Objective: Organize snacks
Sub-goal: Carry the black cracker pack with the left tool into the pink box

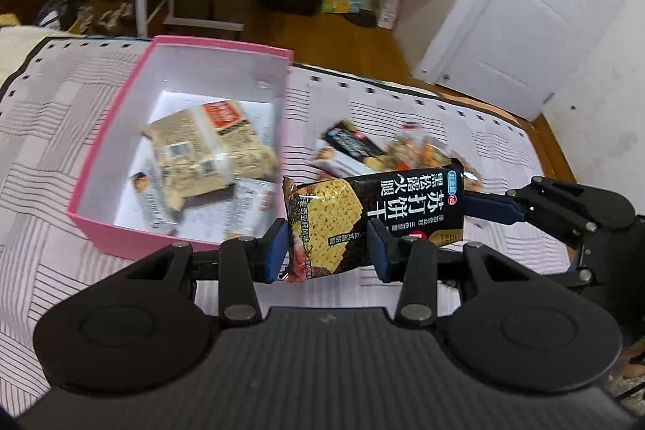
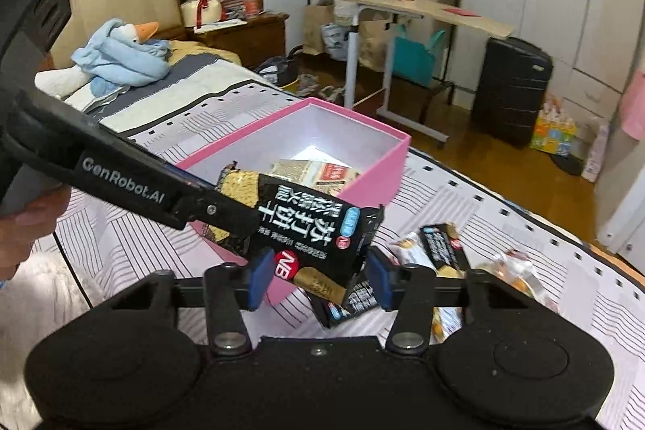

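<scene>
Left tool (image 1: 328,252): gripping the black cracker packet (image 1: 375,216) by its lower end.
Right tool (image 2: 318,279): clamping the same packet's opposite end.
Pink box (image 1: 121,115): sitting ahead-left, holding snacks.

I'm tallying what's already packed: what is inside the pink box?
Inside the pink box lies a large beige packet on top of smaller white packets. Bare white floor shows behind them. Anything beneath the beige packet is covered.

Pink box (image 1: 121,164) stands open-topped, packets (image 1: 201,148) low inside; loose snacks (image 1: 403,152) crowd the bed (image 1: 60,115) just right of it.
</scene>
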A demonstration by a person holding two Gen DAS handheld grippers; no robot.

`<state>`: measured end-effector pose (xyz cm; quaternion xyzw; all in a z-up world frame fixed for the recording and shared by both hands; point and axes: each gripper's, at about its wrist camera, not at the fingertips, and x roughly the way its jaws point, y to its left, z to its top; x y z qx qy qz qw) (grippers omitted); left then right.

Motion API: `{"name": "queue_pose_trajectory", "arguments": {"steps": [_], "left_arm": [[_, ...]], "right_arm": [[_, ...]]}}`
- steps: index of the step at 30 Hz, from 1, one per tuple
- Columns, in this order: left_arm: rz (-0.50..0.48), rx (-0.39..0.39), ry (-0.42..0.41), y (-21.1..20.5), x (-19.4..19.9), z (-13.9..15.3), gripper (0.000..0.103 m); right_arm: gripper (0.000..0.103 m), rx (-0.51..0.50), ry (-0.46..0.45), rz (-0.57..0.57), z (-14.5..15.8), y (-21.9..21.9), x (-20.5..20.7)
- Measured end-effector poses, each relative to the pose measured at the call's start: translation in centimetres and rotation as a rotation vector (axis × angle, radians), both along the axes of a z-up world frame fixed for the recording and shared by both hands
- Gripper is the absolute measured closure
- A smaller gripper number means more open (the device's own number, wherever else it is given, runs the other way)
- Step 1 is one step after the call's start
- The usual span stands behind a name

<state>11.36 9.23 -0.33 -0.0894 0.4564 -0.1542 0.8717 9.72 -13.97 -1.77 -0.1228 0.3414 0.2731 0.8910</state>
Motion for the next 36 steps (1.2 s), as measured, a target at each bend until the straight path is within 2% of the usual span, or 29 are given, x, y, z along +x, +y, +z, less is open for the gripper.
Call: {"name": "queue_pose_trajectory", "arguments": {"steps": [10,15,21,23,26,29,36], "left_arm": [[0.132,0.047,0.04,4.2,6.5,-2.9,0.063],[0.194,0.05,0.095,6.5,9.8,-5.0,0.063],[0.237,0.103,0.106,7.3,10.7,-6.7,0.058],[0.246,0.135,0.103,7.3,10.7,-7.1,0.051],[0.229,0.174,0.104,7.1,10.3,-7.0,0.049],[0.213,0.199,0.085,6.9,9.4,-6.2,0.049],[0.15,0.214,-0.018,6.1,6.1,-1.6,0.048]], "right_arm": [[0.054,0.046,0.085,0.024,-2.5,4.7,8.7],[0.054,0.056,0.106,0.05,-4.2,6.9,11.5],[0.051,-0.015,0.102,0.075,-6.6,9.2,13.4],[0.051,-0.038,0.079,0.075,-6.8,9.3,13.0],[0.048,-0.053,0.063,0.073,-6.3,8.9,12.2],[0.048,-0.025,0.067,0.049,-4.8,7.7,11.3],[0.048,0.02,0.059,0.001,-0.4,3.7,8.2]]}}
